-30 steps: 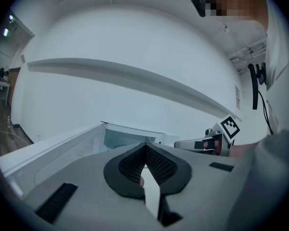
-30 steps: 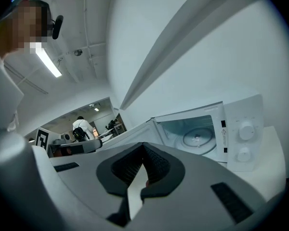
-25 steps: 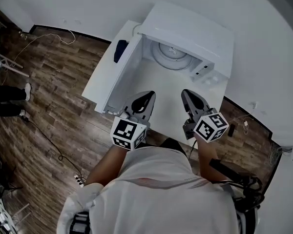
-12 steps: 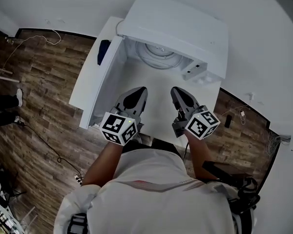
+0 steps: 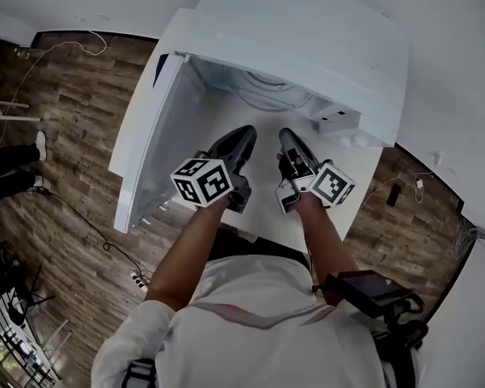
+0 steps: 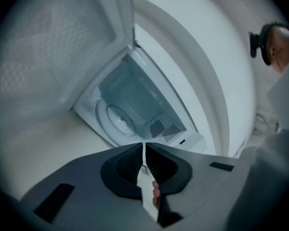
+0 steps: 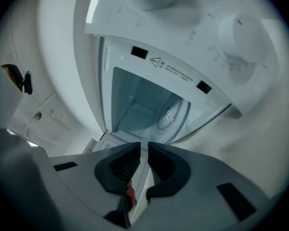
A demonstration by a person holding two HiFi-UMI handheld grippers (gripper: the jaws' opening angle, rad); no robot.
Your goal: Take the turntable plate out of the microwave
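**Item 1: round clear glass turntable plate** point(image 5: 268, 97). It lies flat on the cavity floor, upper centre of the head view. I can see nothing resting on it. Neither set of my jaws touches it.

**Item 2: white box-shaped microwave** point(image 5: 307, 31). This is the only container here. Its cavity holds the plate and nothing else that I can make out. Its white door point(image 5: 149, 136) stands swung open at the left of the frame.

**Item 3: my left gripper** point(image 5: 246, 133). The jaws are pressed together and empty. It sits just in front of the opening, lower centre, apart from the plate.

**Item 4: my right gripper** point(image 5: 284, 137). The jaws have just been opening and are parted by only a narrow slit, with nothing between them. It sits just beside the left gripper.

**Item 5: white tabletop** point(image 5: 259, 212). It carries the microwave.

**Hazards, as I judge them:**
- With both sets of jaws this narrow, going in now would push the plate's rim rather than straddle it.
- Smooth glass pinched at one edge may tip or slide out and crack on the cavity floor or the tabletop.
- A tilted lift could knock the plate against the cavity frame.
- My left gripper is on the door side and could bump the open door.
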